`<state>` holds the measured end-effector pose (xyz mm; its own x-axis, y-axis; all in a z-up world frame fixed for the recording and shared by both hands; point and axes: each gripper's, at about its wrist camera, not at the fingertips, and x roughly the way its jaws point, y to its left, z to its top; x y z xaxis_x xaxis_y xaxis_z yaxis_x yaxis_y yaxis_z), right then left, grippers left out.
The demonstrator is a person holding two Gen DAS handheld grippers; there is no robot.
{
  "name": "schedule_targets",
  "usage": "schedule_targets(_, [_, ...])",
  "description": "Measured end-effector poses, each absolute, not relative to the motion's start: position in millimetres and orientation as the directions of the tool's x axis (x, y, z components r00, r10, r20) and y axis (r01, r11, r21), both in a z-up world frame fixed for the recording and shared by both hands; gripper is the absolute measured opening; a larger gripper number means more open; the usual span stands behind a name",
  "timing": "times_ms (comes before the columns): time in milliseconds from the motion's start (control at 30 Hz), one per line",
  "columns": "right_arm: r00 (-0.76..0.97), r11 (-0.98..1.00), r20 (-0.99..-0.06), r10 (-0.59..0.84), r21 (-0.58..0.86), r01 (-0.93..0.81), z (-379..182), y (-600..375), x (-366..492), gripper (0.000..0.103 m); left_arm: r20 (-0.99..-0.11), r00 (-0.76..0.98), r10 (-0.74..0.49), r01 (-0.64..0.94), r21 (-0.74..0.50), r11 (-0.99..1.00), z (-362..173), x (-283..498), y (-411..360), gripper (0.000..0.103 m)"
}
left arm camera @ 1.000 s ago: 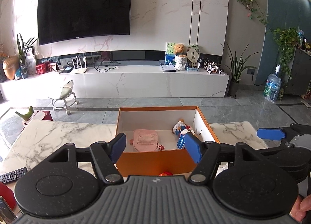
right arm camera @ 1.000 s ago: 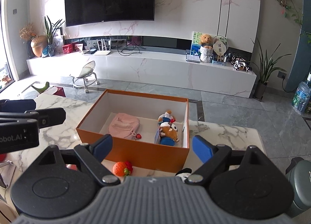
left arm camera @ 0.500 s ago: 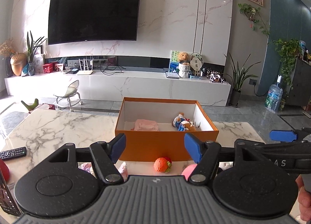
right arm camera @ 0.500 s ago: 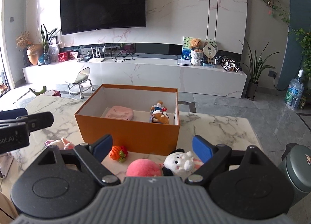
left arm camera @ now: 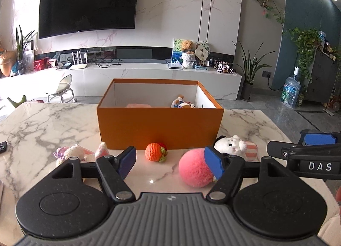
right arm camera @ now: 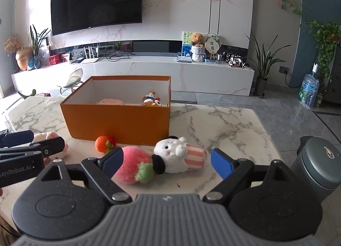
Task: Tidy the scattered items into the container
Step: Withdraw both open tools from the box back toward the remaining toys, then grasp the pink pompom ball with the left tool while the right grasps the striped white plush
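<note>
The orange box [left arm camera: 159, 126] [right arm camera: 119, 122] stands on the marble table and holds a pink pouch [left arm camera: 138, 105] and a small plush doll [left arm camera: 183, 104]. In front of it lie an orange crocheted fruit [left arm camera: 155, 152] [right arm camera: 104, 143], a pink fluffy ball [left arm camera: 194, 171] [right arm camera: 132, 165], a white plush dog [left arm camera: 232, 145] [right arm camera: 177, 158] and pale bunny toys [left arm camera: 72, 153] [right arm camera: 51, 137]. My left gripper [left arm camera: 170, 162] is low over the table, its jaws opening, nothing between them; the ball sits by its right finger. My right gripper [right arm camera: 166, 161] is open, closing slightly, with ball and dog just ahead between its fingers, untouched.
A remote [left arm camera: 3, 145] lies at the table's left edge. A grey-green lidded canister [right arm camera: 319, 165] stands off the table's right front corner. Bare marble [right arm camera: 223, 122] stretches to the right of the box. Beyond the table are a TV wall and a low cabinet.
Both grippers have sunk towards the table and drawn back from the box. The toys in front of the box have come into view between and ahead of the fingers.
</note>
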<state>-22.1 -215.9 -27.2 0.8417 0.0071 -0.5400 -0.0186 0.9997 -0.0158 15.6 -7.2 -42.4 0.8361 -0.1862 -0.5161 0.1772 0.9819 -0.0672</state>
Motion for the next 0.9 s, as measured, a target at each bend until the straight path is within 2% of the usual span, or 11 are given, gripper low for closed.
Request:
schedule_targets(200, [0.826, 1.0, -0.564, 0.005, 0.002, -0.005, -50.8, -228.1, -20.1, 0.083, -0.538, 0.821, -0.191, 0.194, -0.053, 0.98, -62.7, 17.9, -21.3, 0.083])
schedule_targets(467, [0.809, 1.0, -0.587, 0.017, 0.002, -0.02, -67.2, -230.3, -10.8, 0.083, -0.549, 0.813, -0.192, 0.216, -0.02, 0.976, -73.5, 24.6, -37.4, 0.084])
schedule_targets(633, [0.81, 1.0, -0.587, 0.009, -0.012, -0.02, -70.8, -233.4, -0.1, 0.083, -0.562, 0.804, -0.196, 0.22, -0.026, 0.975, -78.7, 35.0, -39.0, 0.088])
schedule_targets(900, [0.792, 1.0, -0.611, -0.003, -0.021, -0.012, -84.9, -239.3, 19.1, 0.083, -0.618, 0.765, -0.182, 0.216, -0.019, 0.976, -95.7, 59.5, -43.5, 0.088])
